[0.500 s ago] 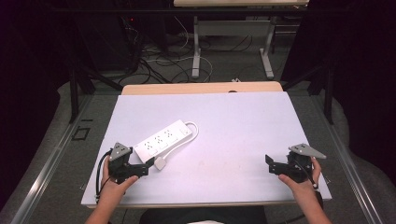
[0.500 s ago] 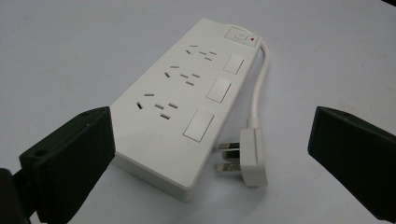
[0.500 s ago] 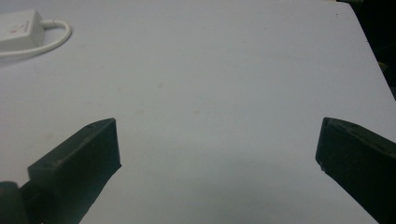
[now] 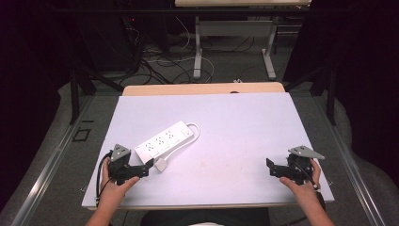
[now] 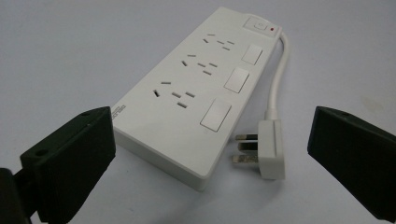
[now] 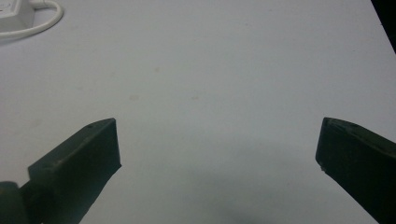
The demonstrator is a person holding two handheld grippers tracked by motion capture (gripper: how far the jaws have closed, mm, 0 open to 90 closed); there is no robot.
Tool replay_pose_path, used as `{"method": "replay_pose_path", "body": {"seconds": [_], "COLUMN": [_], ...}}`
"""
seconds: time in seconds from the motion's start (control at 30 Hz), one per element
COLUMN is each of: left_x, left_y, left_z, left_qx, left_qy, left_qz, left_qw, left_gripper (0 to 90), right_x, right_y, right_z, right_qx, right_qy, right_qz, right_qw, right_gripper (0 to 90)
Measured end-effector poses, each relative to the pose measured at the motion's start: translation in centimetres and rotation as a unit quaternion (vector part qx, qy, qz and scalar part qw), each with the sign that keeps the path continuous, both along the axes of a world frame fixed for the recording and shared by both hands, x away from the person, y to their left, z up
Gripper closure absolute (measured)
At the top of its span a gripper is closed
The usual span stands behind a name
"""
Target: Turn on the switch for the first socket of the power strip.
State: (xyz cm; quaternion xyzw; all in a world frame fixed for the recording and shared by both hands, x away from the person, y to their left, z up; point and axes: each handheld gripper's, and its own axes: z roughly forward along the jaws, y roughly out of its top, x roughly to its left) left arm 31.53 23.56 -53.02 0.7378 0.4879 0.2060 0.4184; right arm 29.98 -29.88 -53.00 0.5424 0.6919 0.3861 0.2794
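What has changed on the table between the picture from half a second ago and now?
Almost nothing. The left claw may have crept slightly toward the plug, but the shift is too small to be sure. It is open and holds nothing. The power strip, its cord and the open right claw stayed where they were.

One white plastic power strip (image 5: 196, 91) lies ahead of the left hand-held gripper (image 5: 210, 154) on one pale surface (image 4: 244, 127). It carries three socket outlets, three white rocker switches, one main button and one red indicator light. One white three-pin plug (image 5: 266, 149) sits between that gripper's jaws. Two black hand-held grippers; the right hand-held gripper (image 6: 217, 154) faces bare surface.
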Motion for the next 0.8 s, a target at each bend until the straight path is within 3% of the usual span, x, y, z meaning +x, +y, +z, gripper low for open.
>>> {"method": "replay_pose_path", "body": {"seconds": [0.07,0.37,0.53,0.8], "left_x": [0.0,0.1,0.5,1.5], "left_y": [-0.1,-0.3,-0.4,-0.2], "left_z": [0.1,0.8,1.2,1.6], "left_qx": [0.011,0.026,0.028,0.036], "left_qy": [0.000,0.002,0.021,0.057], "left_qz": [0.008,0.030,0.045,0.035], "left_qw": [0.9999,0.9992,0.9984,0.9971], "left_gripper": [0.8,1.9,2.7,4.0], "right_x": [0.0,0.2,0.4,0.8], "right_y": [0.0,-0.1,0.0,-0.1], "right_z": [0.0,-0.2,-0.5,-0.8], "right_qx": [-0.003,0.008,0.003,0.009], "right_qy": [-0.002,0.006,0.015,0.023], "right_qz": [0.000,0.001,0.001,-0.006], "right_qw": [1.0000,0.9999,0.9999,0.9997], "right_gripper": [0.0,0.0,0.0,0.0]}}
